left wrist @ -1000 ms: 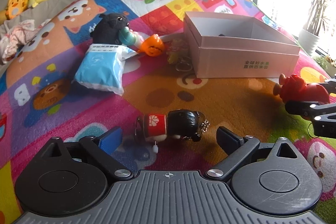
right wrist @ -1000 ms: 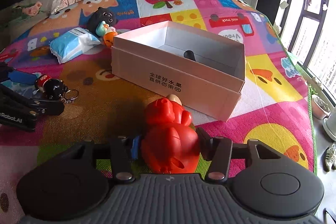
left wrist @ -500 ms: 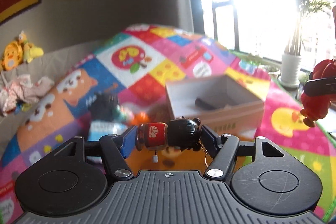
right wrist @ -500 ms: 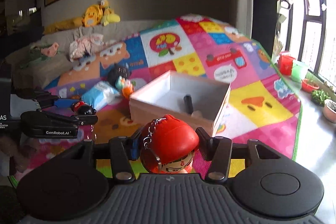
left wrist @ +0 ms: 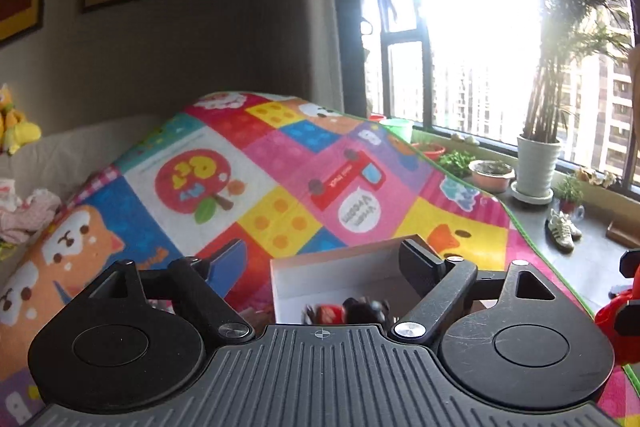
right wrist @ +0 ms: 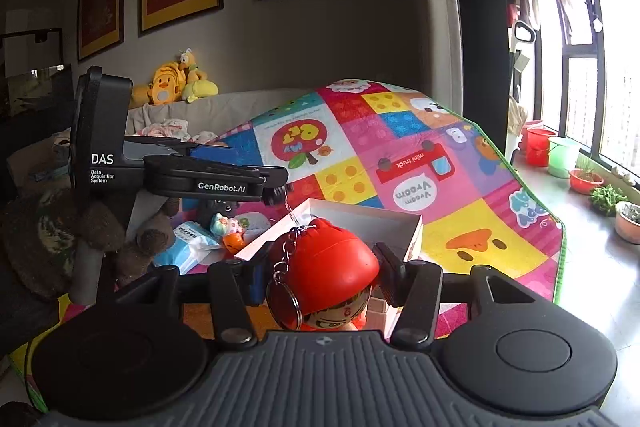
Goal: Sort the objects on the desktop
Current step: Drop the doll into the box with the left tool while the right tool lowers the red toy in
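Two grippers hung above a bright patchwork play mat (left wrist: pixel 280 187), which draped up over the grey sofa (right wrist: pixel 224 111) and made by far the biggest thing in view. On that mat stood the open pale box (left wrist: pixel 340 271), the landmark for all that follows.

Above the box's near edge, the left gripper (left wrist: pixel 322 269) had its jaws spread wide, having just been opening, with nothing pressed between the pads. Below them a small black-and-red doll keychain (left wrist: pixel 346 309) showed blurred inside the box (whether it was resting on the floor of the box I could not tell).

Nearer the camera than the box, in the right wrist view, the right gripper (right wrist: pixel 320 277) was clamped on a red-capped figurine (right wrist: pixel 328 271), its pads pressing both sides of the cap and a keyring dangling down the figurine's left side. The left gripper's black body crossed the same view, its tip above the box's left corner.

Left of the box, on the mat, lay a pale blue tissue pack (right wrist: pixel 188 243), and just beside that a small orange toy (right wrist: pixel 233 241).
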A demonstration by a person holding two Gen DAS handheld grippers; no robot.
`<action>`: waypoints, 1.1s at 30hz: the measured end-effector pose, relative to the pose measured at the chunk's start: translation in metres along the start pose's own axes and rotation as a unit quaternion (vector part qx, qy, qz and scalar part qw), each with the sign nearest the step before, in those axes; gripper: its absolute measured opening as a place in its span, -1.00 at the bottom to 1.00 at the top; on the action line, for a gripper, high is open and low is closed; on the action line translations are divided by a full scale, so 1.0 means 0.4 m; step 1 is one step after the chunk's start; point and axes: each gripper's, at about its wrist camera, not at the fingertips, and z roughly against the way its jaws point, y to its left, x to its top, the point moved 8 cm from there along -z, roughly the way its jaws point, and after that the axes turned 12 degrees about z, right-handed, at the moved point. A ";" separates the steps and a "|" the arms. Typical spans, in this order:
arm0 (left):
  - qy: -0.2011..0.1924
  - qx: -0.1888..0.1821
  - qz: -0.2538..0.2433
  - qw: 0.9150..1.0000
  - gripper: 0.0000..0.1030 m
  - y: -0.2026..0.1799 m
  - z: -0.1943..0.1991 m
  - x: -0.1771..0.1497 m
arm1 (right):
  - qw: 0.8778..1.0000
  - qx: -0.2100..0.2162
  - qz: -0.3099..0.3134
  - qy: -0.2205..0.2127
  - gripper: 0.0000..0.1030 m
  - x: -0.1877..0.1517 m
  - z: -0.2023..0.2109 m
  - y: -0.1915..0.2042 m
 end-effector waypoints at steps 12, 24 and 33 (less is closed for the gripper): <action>0.114 0.048 0.046 0.991 0.87 0.211 0.061 -0.323 | 0.995 -0.021 -0.027 0.094 0.00 0.032 -0.392 -0.086; 0.102 0.087 0.100 0.986 0.94 0.331 0.082 -0.347 | 0.992 -0.032 -0.001 0.124 0.15 0.124 -0.558 -0.033; 0.094 0.064 0.119 0.986 0.95 0.335 0.090 -0.355 | 0.970 0.090 0.033 0.225 -0.21 0.180 -0.793 0.280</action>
